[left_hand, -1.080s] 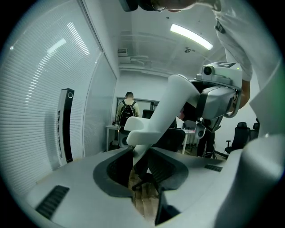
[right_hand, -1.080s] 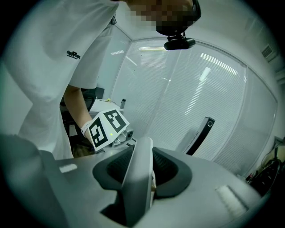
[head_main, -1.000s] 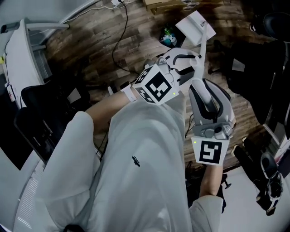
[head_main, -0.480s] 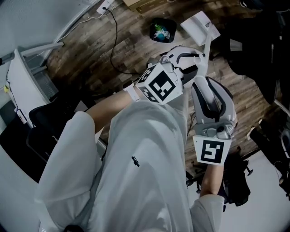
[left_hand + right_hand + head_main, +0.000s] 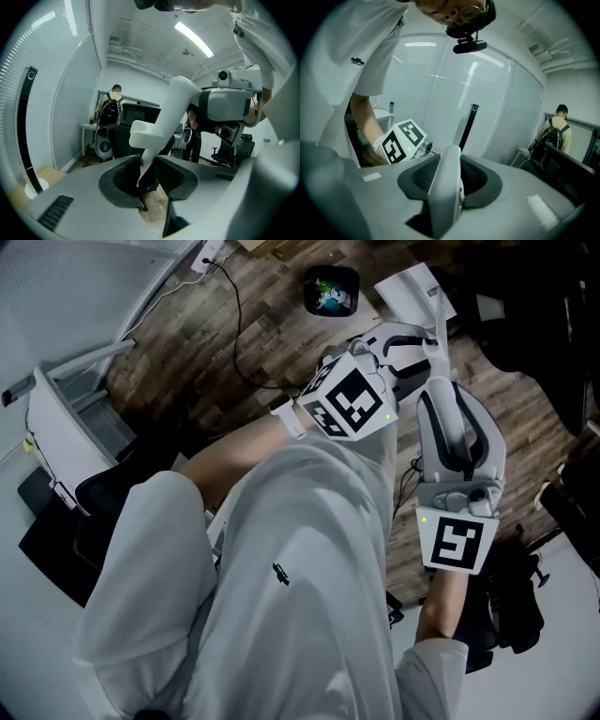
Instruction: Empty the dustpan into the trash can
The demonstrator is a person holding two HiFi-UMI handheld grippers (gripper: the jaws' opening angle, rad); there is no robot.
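Observation:
A white long-handled dustpan hangs over the wooden floor; its pan [image 5: 412, 289] shows at the top of the head view. The black trash can [image 5: 333, 289], with colourful litter inside, stands just left of the pan. My left gripper [image 5: 411, 341] is shut on the dustpan handle [image 5: 161, 126] higher up the shaft, toward the pan. My right gripper [image 5: 448, 397] is shut on the handle's lower end [image 5: 446, 187], closer to my body. What lies in the pan is hidden.
A black cable [image 5: 239, 324] runs across the floor left of the can. A dark office chair [image 5: 98, 507] and a white frame [image 5: 66, 418] stand at the left, black gear [image 5: 520, 606] at the right. A person with a backpack [image 5: 555, 131] stands behind.
Both grippers have carried the dustpan across the room. In the head view the trash can has slid up and left, and now lies right beside the pan.

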